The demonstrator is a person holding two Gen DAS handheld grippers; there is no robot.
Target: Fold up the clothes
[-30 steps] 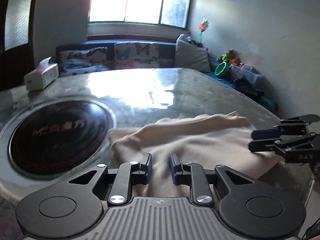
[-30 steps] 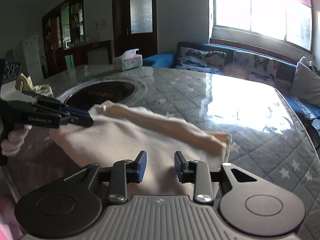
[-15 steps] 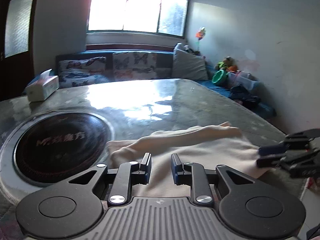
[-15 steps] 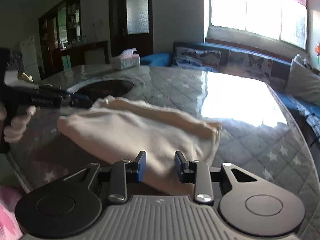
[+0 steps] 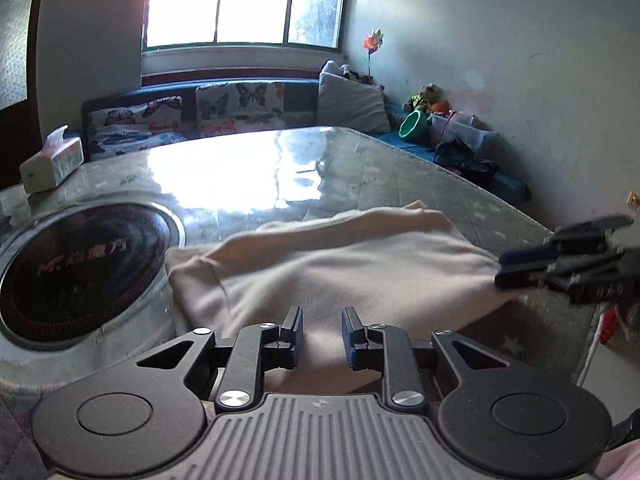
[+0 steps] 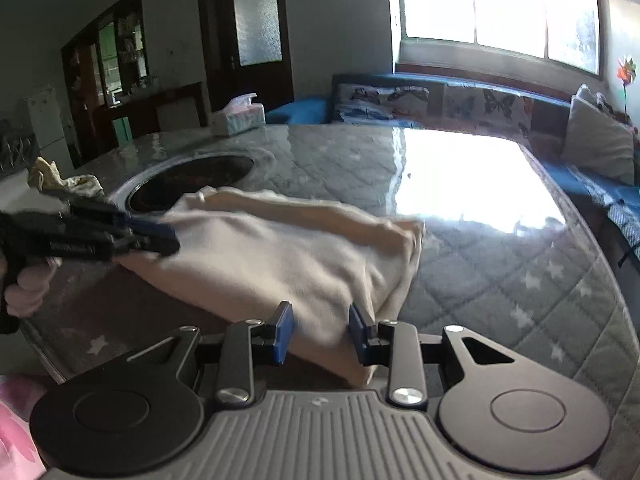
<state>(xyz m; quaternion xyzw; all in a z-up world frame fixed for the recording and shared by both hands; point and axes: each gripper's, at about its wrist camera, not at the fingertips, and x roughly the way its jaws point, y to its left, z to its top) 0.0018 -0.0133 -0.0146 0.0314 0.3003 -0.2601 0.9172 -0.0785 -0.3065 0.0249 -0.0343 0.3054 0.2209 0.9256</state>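
A cream cloth (image 5: pixel 340 264), folded in layers, lies on the quilted grey table (image 5: pixel 360 160) beside the round hob. My left gripper (image 5: pixel 320 320) is shut on the cloth's near edge, with fabric between its blue pads. In the right wrist view the left gripper (image 6: pixel 166 240) pinches the cloth's left corner. My right gripper (image 6: pixel 320 316) is shut on the thick right end of the cloth (image 6: pixel 300 252). Seen from the left wrist, the right gripper (image 5: pixel 502 270) clamps the cloth's right corner. The near edge is raised and stretched between the two grippers.
A round black hob (image 5: pixel 80 264) is set into the table left of the cloth. A tissue box (image 5: pixel 52 160) stands at the far left corner. A crumpled rag (image 6: pixel 64 180) lies behind the left hand (image 6: pixel 24 288). A sofa with butterfly cushions (image 5: pixel 240 104) runs behind the table.
Both grippers have drawn back a little toward the table's near edge, and the cloth's near edge has come with them. The jaws stand as before.
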